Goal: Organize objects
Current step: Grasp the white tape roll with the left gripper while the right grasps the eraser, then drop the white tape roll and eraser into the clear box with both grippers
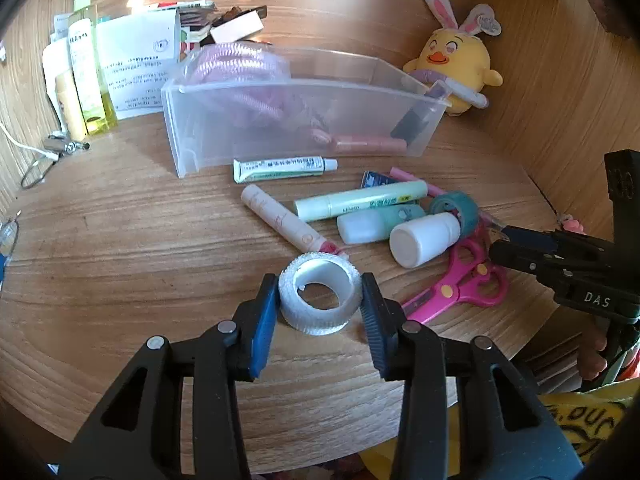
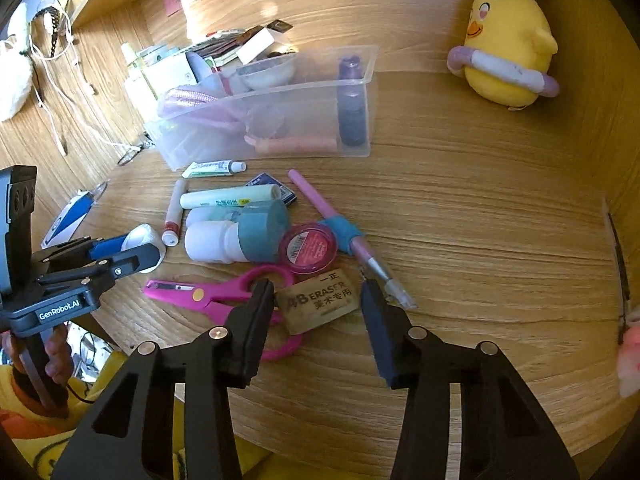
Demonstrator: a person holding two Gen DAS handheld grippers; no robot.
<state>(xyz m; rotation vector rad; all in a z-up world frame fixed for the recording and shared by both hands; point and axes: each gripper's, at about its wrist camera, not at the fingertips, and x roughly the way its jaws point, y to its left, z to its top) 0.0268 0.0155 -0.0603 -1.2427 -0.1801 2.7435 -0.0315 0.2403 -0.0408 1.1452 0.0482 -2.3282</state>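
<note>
A white tape roll [image 1: 320, 293] lies on the wooden desk between the fingers of my left gripper [image 1: 320, 300], which touch its sides. A tan eraser [image 2: 318, 300] lies between the open fingers of my right gripper [image 2: 318, 296], partly over pink scissors [image 2: 224, 292]. A clear plastic bin [image 1: 296, 112] stands behind, holding a pink cord, a pink tube and a dark bottle. In front of it lie a green tube [image 1: 280, 168], a pink-white tube [image 1: 280, 218], a pale green stick [image 1: 360, 200], a white bottle [image 1: 424, 238] and a teal tape roll [image 1: 460, 208].
A yellow plush chick [image 1: 456, 60] sits at the back right corner. Bottles and papers [image 1: 92, 76] stand at the back left. A pink pen knife [image 2: 344, 236] and a red round tin [image 2: 308, 246] lie by the eraser. Wooden walls close in the desk.
</note>
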